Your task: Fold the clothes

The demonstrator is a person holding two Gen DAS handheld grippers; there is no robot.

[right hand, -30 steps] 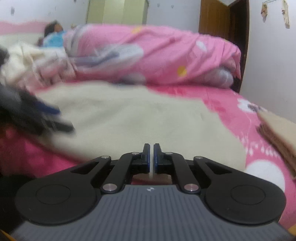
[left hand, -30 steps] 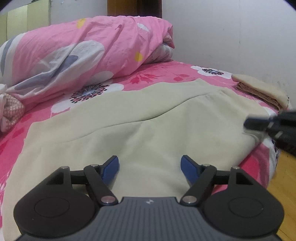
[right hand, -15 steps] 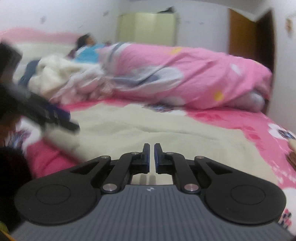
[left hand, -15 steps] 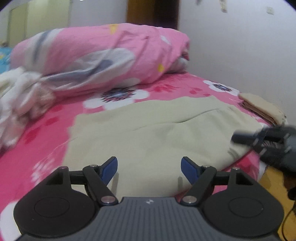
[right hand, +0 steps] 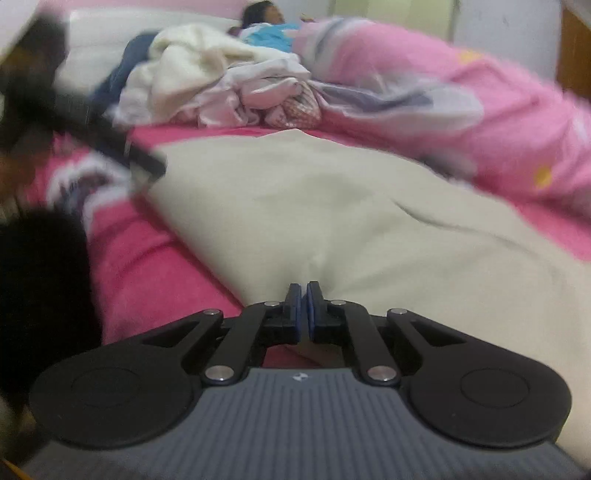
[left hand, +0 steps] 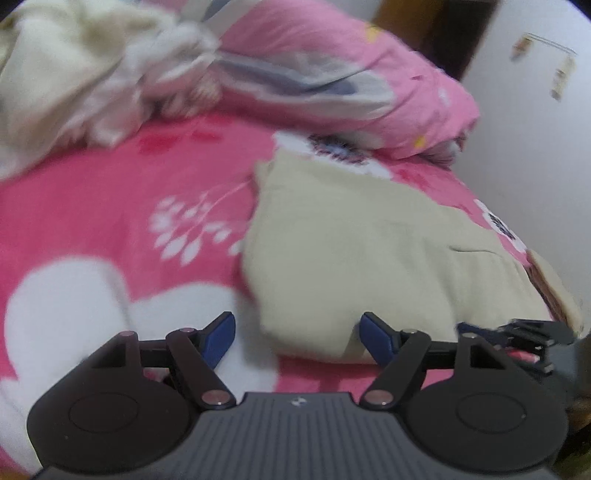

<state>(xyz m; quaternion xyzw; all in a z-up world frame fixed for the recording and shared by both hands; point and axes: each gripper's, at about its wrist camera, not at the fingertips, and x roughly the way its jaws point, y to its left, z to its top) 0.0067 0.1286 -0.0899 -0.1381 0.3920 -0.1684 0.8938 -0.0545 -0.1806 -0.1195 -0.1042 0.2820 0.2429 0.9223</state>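
A beige garment (left hand: pixel 351 240) lies spread flat on the pink flowered bed sheet (left hand: pixel 110 206). My left gripper (left hand: pixel 297 332) is open, its blue pads wide apart just over the garment's near left corner, with nothing between them. At the garment's near right edge sits my right gripper (left hand: pixel 517 332). In the right wrist view that right gripper (right hand: pixel 303 306) is shut at the near edge of the beige garment (right hand: pixel 332 206), and creases in the cloth run to its tips. The left gripper (right hand: pixel 118 147) is a dark blur at the garment's left corner.
A rolled pink quilt (left hand: pixel 369 81) lies along the far side of the bed. A heap of white clothes (right hand: pixel 207 85) sits at the back, with a person (right hand: pixel 266 18) lying behind it. A folded tan cloth (left hand: pixel 550 280) rests at the bed's right edge by the wall.
The left gripper has swung left, from over the garment's middle to its left corner, still open. The right gripper stayed shut and its view turned left.
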